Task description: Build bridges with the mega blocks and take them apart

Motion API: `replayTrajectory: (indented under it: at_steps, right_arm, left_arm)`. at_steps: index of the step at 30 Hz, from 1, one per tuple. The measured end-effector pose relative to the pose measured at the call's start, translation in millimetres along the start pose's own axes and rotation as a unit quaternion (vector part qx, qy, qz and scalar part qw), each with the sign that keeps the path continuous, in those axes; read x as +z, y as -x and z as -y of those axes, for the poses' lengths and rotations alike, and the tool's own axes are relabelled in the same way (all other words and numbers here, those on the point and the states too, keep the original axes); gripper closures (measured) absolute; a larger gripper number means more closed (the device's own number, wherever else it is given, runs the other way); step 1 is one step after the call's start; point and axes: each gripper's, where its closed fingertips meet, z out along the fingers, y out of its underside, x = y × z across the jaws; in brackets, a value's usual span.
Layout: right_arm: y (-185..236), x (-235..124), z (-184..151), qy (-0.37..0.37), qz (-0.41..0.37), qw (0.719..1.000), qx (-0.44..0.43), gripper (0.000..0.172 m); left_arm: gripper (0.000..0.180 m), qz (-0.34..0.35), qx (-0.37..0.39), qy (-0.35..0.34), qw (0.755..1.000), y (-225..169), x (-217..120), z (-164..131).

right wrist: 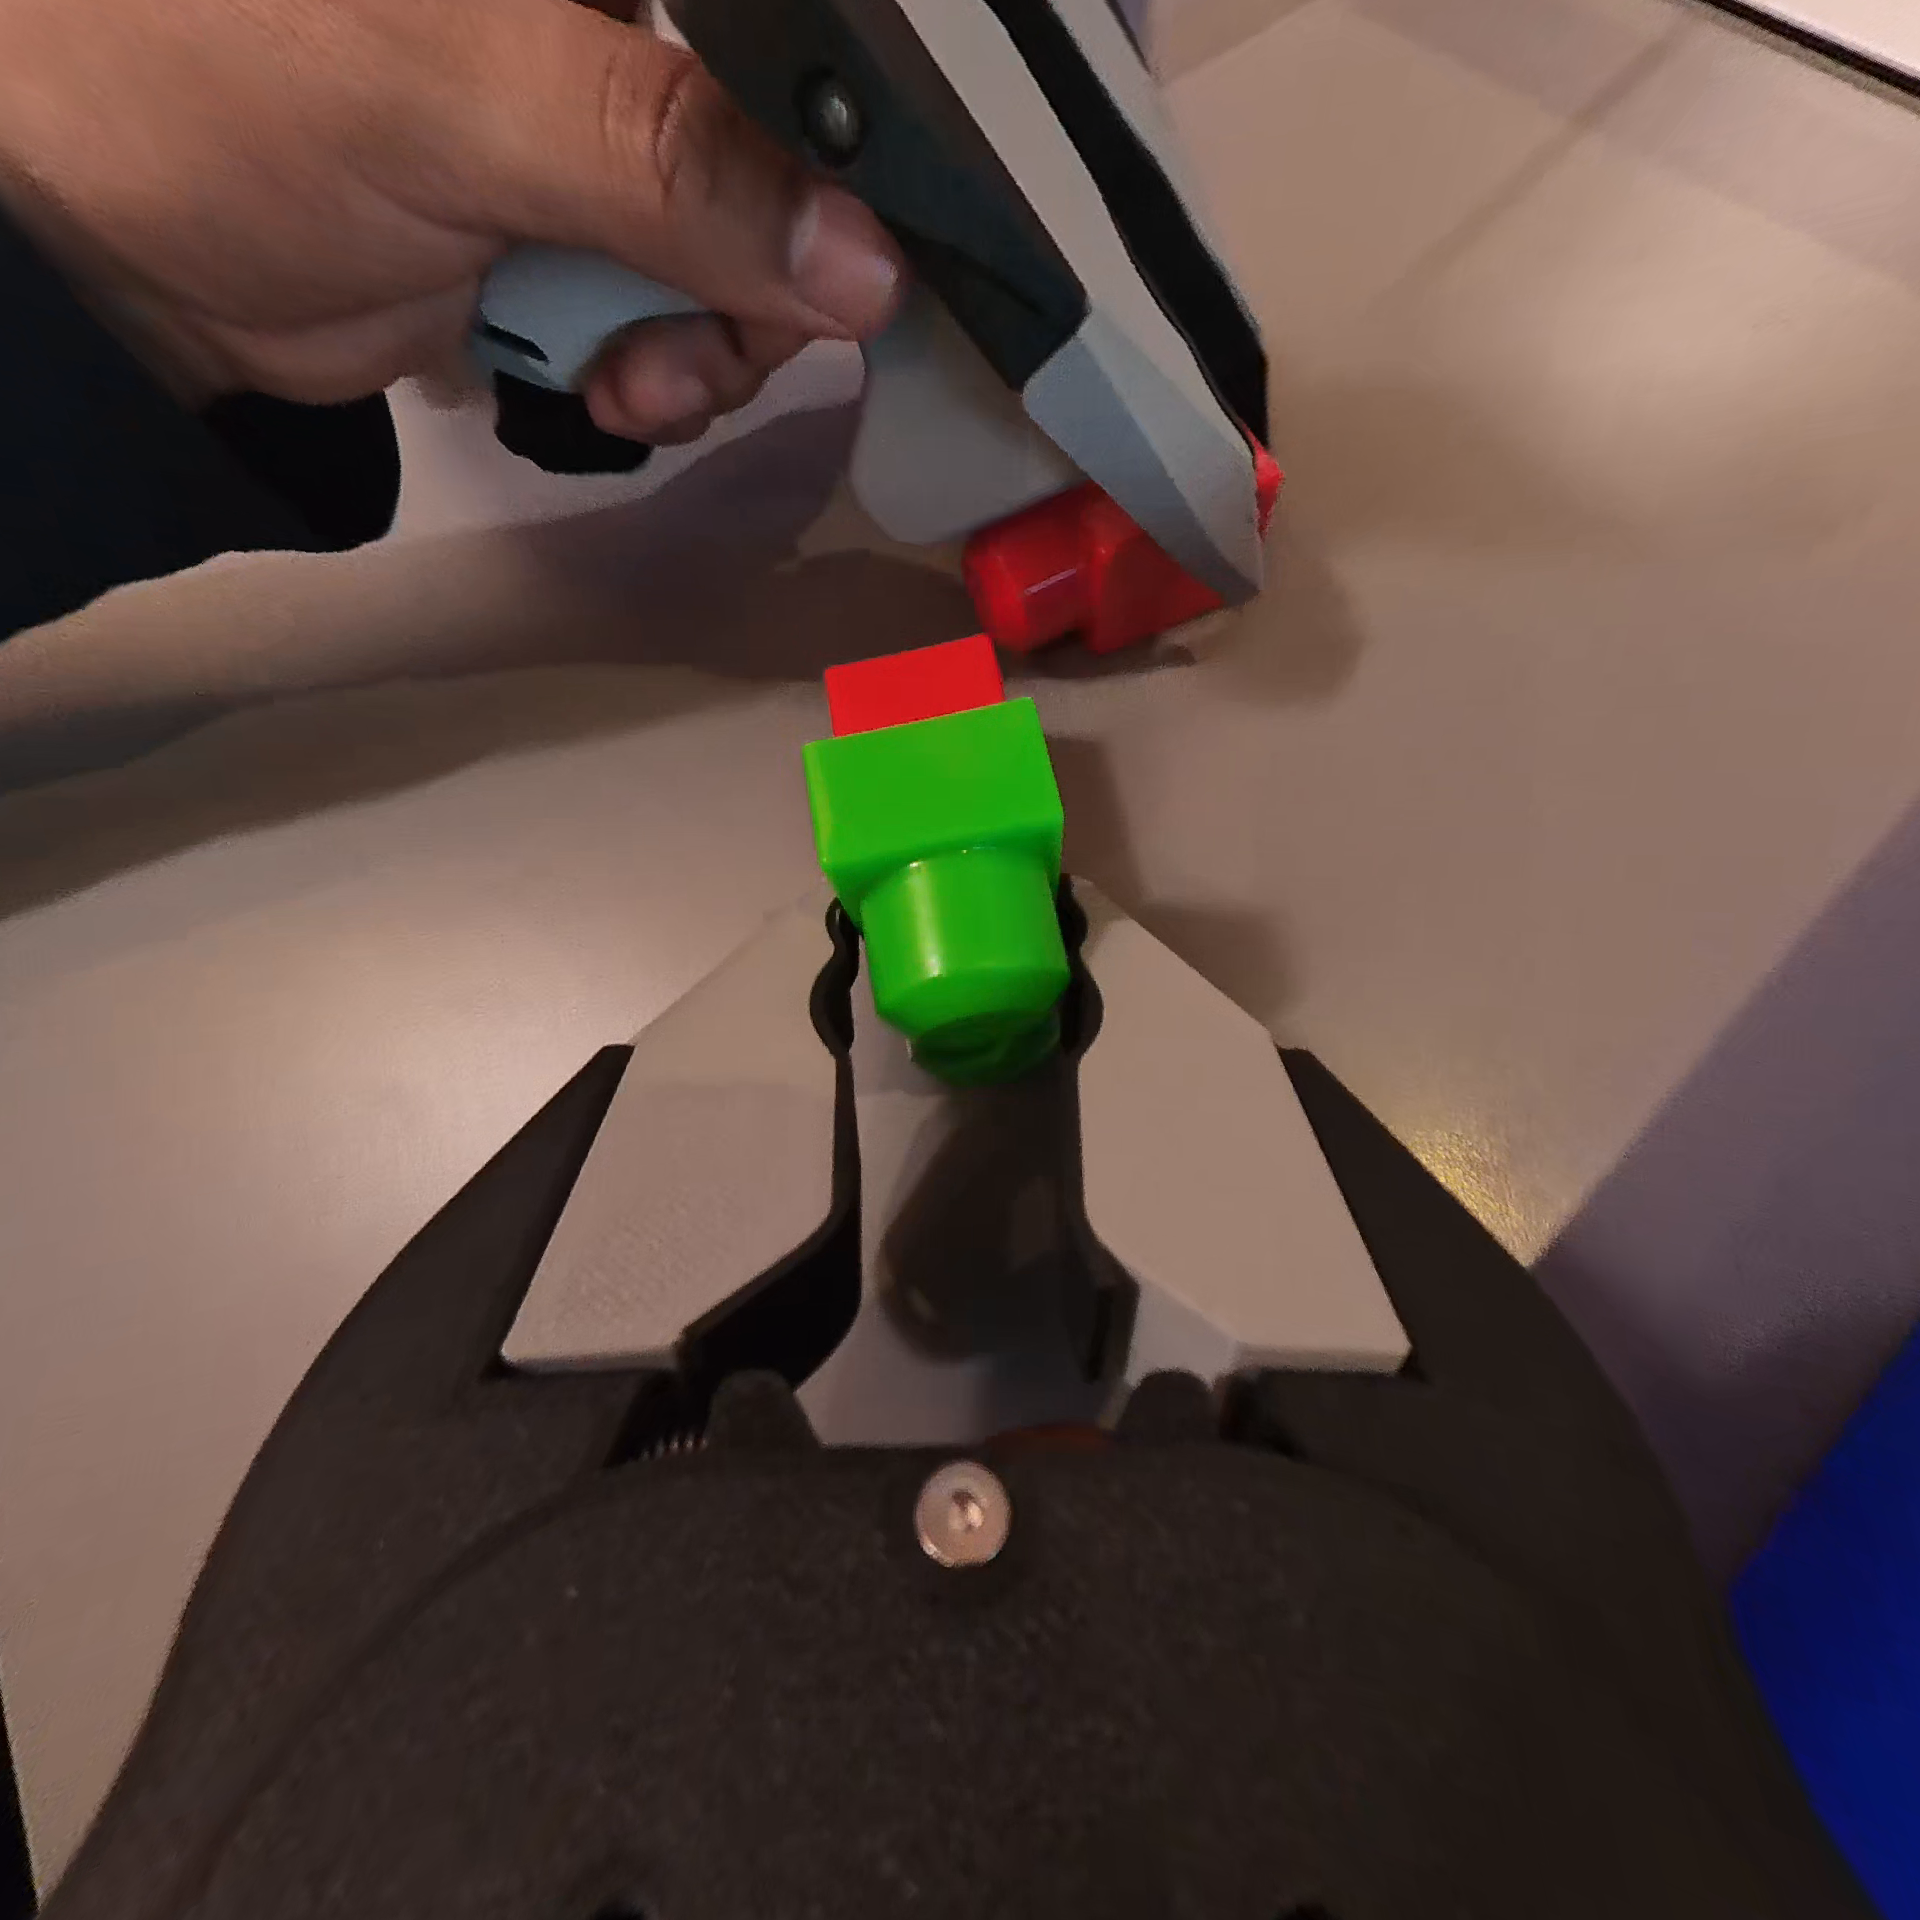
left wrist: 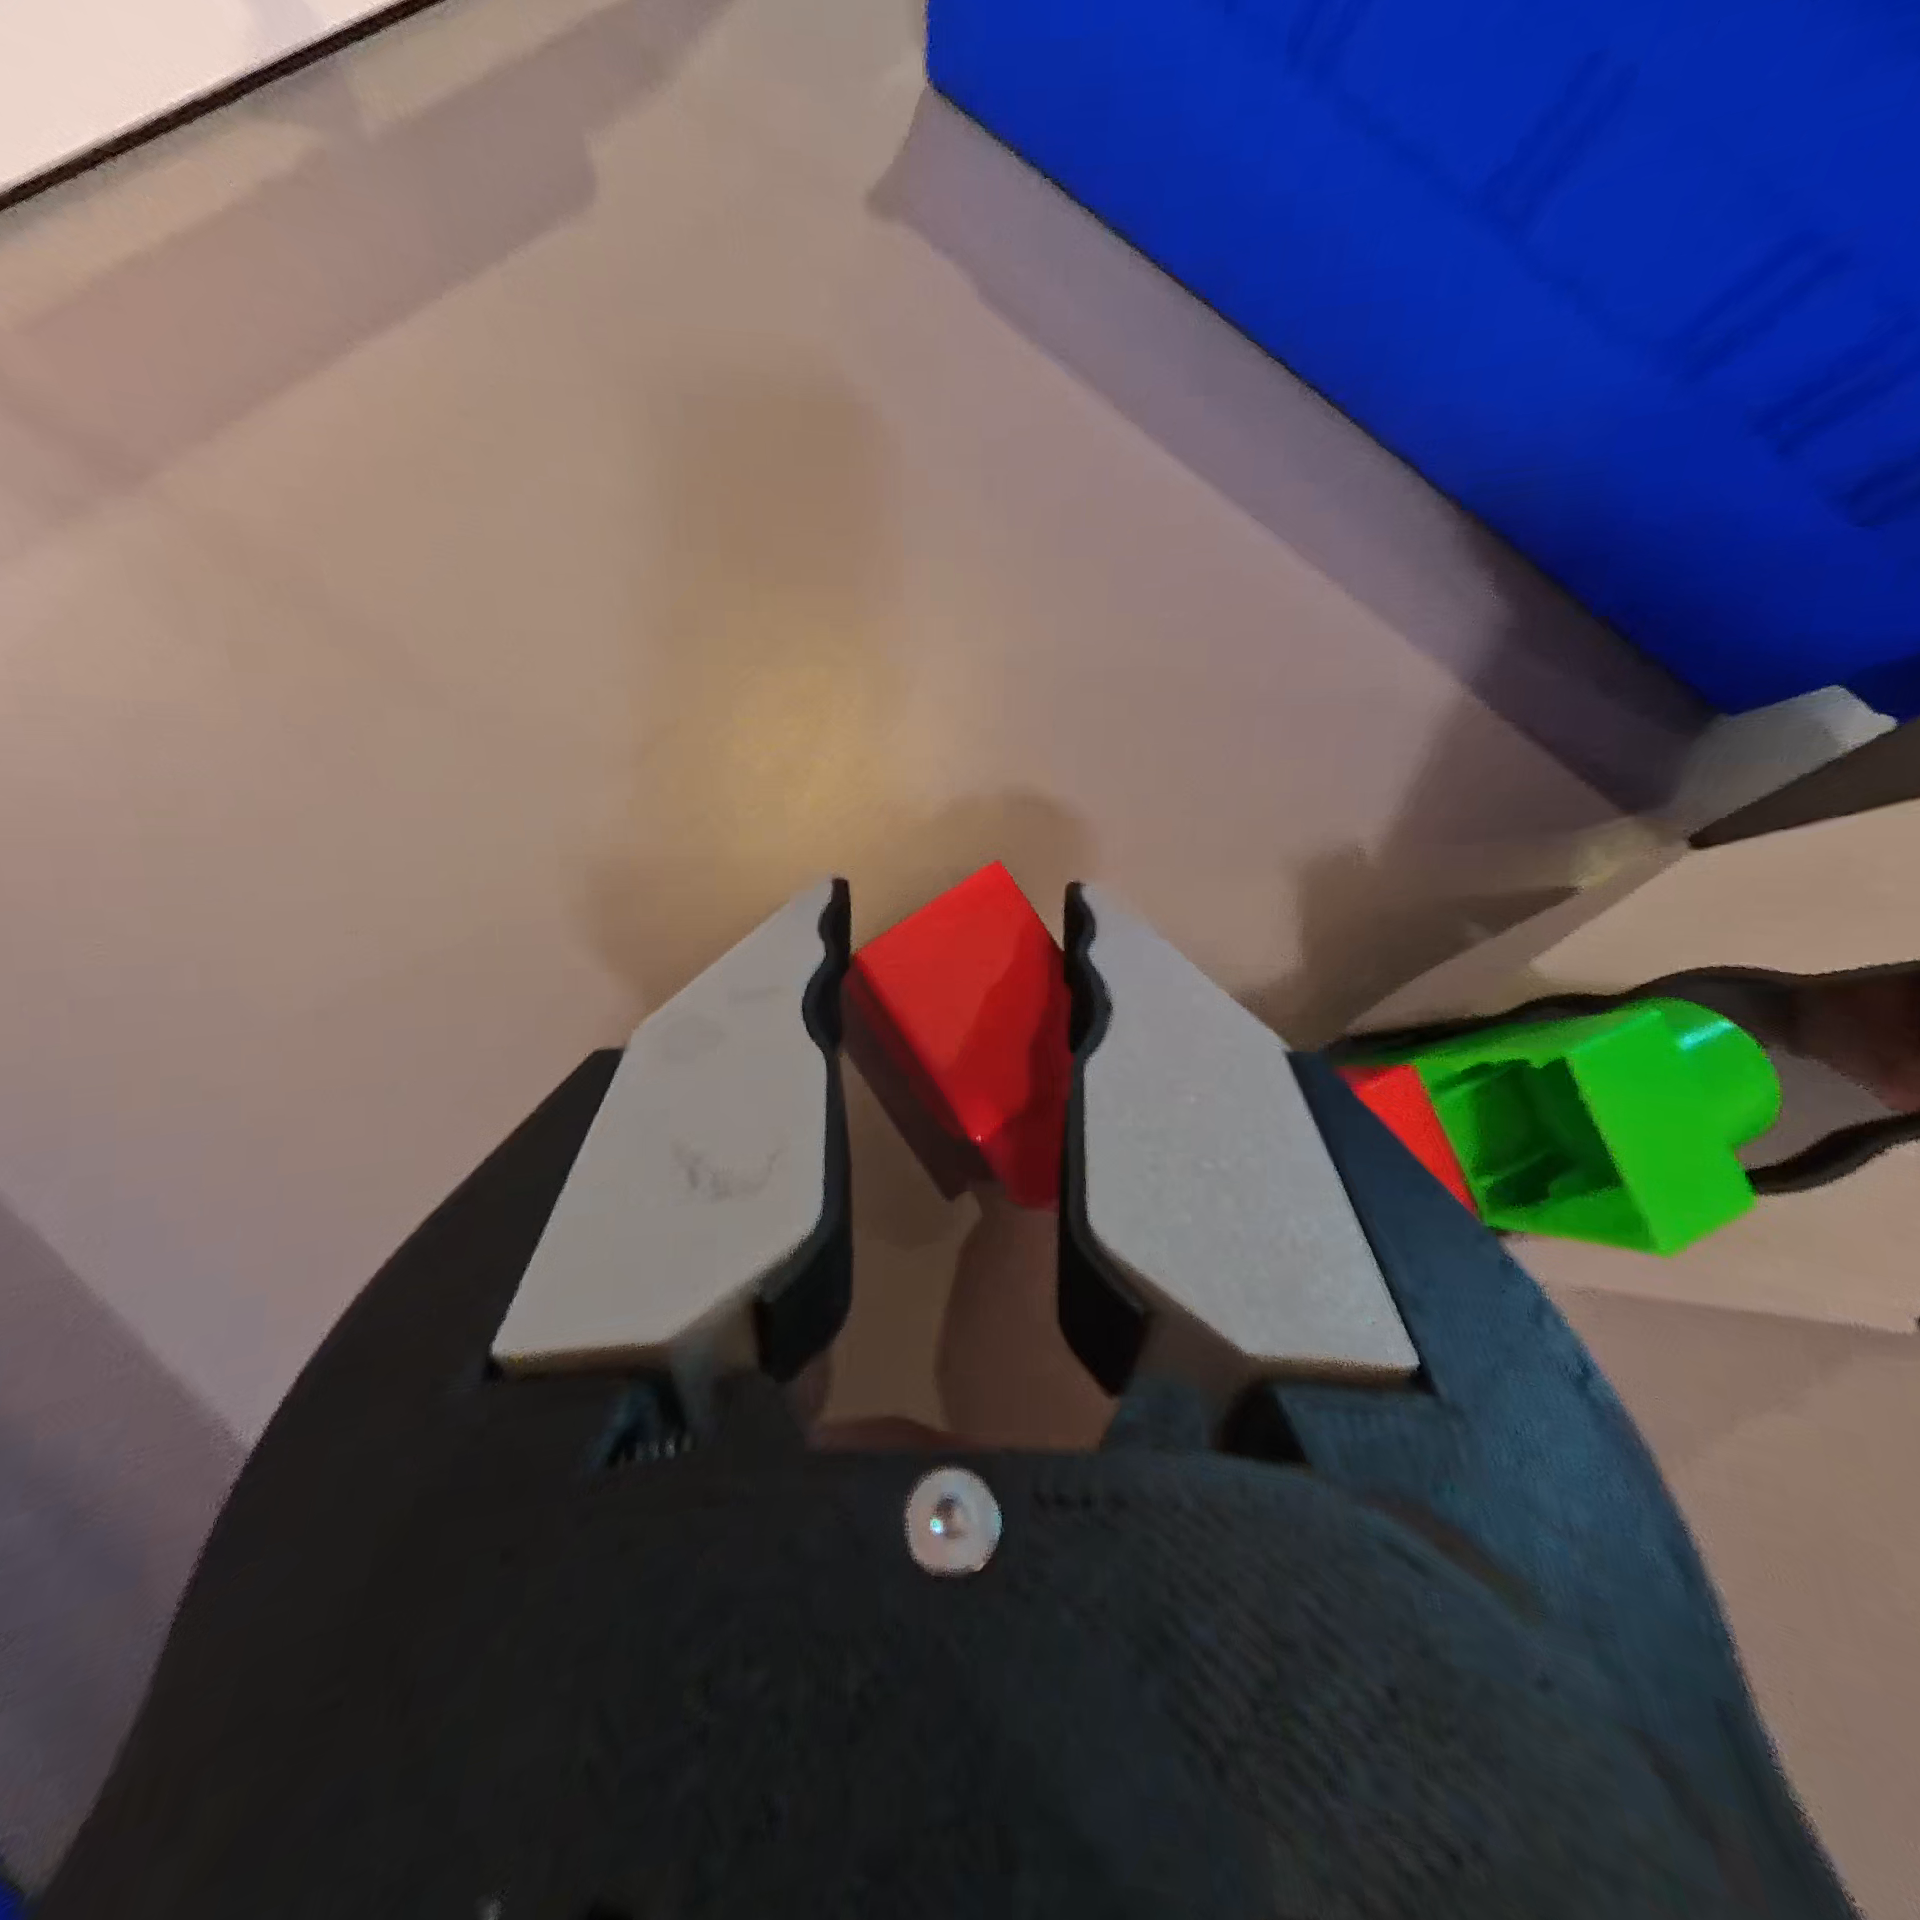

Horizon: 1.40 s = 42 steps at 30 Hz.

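- While my left tool (left wrist: 956, 935) pinches a red block (left wrist: 966, 1029) between both pads, tilted corner-up, my right tool (right wrist: 956, 966) clamps the stud of a green block (right wrist: 935, 800).
- A second red block (right wrist: 914, 681) sits on the green one's far end, so that stack's long axis runs straight away from my right tool.
- From my right tool, the left-held red block (right wrist: 1081, 582) lies just ahead and slightly right, near the stack's tip, low over the worktop (right wrist: 312, 935); I judge they must align.
- I can read no brand or writing; the blue bin (left wrist: 1455, 260) is blurred.
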Motion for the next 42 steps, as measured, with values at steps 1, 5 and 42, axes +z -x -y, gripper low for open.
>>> replayTrajectory:
  at_steps: [1,5,42]
  right_arm:
    - [0,-1,-1,0.000,0.000,1.000,-0.001,0.137]
    - [5,-2,-2,0.005,0.005,1.000,-0.010,0.137]
    - [22,-5,0,-0.007,0.032,0.999,-0.018,0.138]
  left_arm:
    - [0.141,0.011,0.000,0.003,1.000,4,-3,-2]
    - [0.141,0.074,0.008,0.021,0.997,20,-25,-20]
    - [0.180,0.292,0.124,0.150,0.936,90,-76,-43]
